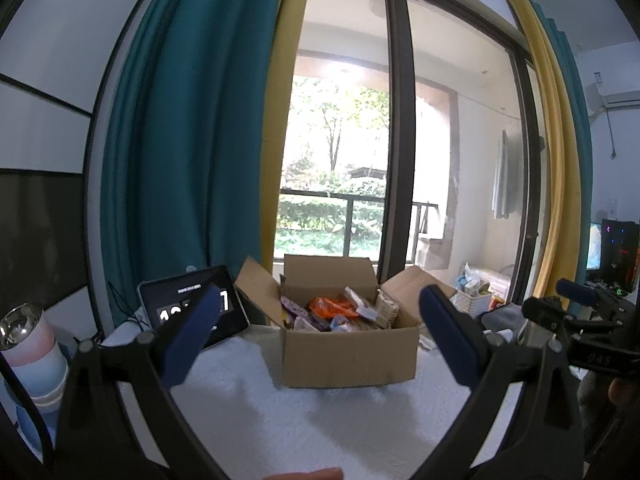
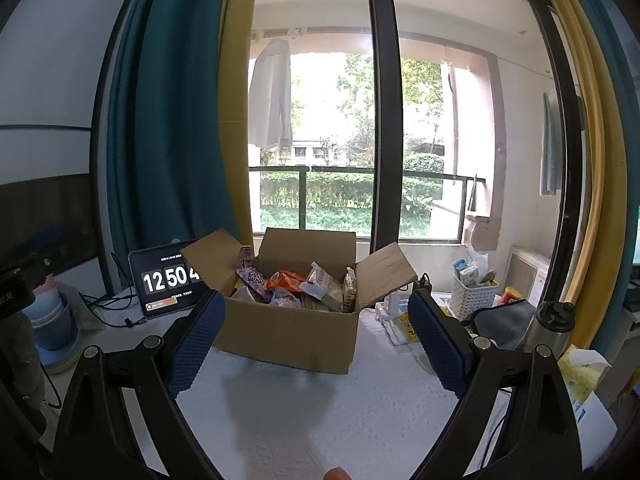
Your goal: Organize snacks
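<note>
One cardboard box [image 1: 348,354] stands in the middle of the counter [image 1: 304,432], its four flaps folded out and open at the top. Snack packets fill it: an orange packet [image 2: 286,279] near the centre, a purple packet [image 2: 251,276] leaning at the left side, a clear wrapped pack [image 2: 320,280] toward the right, and other wrappers too jumbled to tell apart. A white textured cloth covers the counter under the box.

Both grippers hover in front of the box without touching it. The left gripper [image 1: 320,334] has its blue-padded fingers spread wide, with the box seen between them and nothing held. The right gripper [image 2: 316,344] is likewise spread wide and empty, its blue pads [image 2: 196,344] flanking the near corners of the box.

Just left of the box a tablet [image 2: 164,284] leans upright, showing large clock digits. Farther left sits a stack of pastel bowls [image 1: 36,364]. To the right of the box lie a white basket [image 2: 474,296] holding small items, a grey cloth [image 2: 504,320], a metal bottle [image 2: 554,322] and a yellow tissue pack [image 2: 580,372]. Behind everything, teal curtains [image 1: 172,140] and yellow curtains [image 1: 280,120] frame a glass balcony door [image 1: 396,128] with greenery outside.
</note>
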Demonstrator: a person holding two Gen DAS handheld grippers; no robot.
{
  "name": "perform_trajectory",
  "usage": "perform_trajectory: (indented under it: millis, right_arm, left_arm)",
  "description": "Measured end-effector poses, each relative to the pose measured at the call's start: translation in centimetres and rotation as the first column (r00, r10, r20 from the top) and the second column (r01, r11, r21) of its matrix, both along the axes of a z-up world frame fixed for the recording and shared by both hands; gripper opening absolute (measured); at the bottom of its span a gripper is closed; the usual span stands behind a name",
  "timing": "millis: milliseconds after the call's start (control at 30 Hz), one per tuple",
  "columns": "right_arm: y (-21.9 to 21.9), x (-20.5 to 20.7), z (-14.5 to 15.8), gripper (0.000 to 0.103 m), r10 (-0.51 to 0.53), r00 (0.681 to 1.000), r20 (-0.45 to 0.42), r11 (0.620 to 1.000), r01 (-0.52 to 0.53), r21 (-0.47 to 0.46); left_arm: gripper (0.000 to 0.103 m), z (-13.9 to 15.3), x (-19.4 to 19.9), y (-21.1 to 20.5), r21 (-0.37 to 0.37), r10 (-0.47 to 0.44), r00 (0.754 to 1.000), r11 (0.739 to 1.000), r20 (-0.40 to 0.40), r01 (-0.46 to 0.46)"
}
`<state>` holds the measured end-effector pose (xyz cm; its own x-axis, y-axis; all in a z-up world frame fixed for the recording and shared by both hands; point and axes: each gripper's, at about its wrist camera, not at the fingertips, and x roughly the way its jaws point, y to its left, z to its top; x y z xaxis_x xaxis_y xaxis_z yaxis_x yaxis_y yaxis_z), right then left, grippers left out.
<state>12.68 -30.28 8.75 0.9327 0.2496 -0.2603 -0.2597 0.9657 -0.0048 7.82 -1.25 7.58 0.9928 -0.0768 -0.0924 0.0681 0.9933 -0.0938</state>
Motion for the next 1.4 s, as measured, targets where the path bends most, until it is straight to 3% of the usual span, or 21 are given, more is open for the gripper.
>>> perform_trajectory:
  millis: [1400]
  right_arm:
    - [0.15,0.28,-0.13,0.094,0.021,1.000,-0.020,1.000,-0.021,-0.004]
  left_arm:
    - [0.100,-0.08,-0.09,-0.52,0.002,-0.001,1.000,1.000,-0.010,0.001]
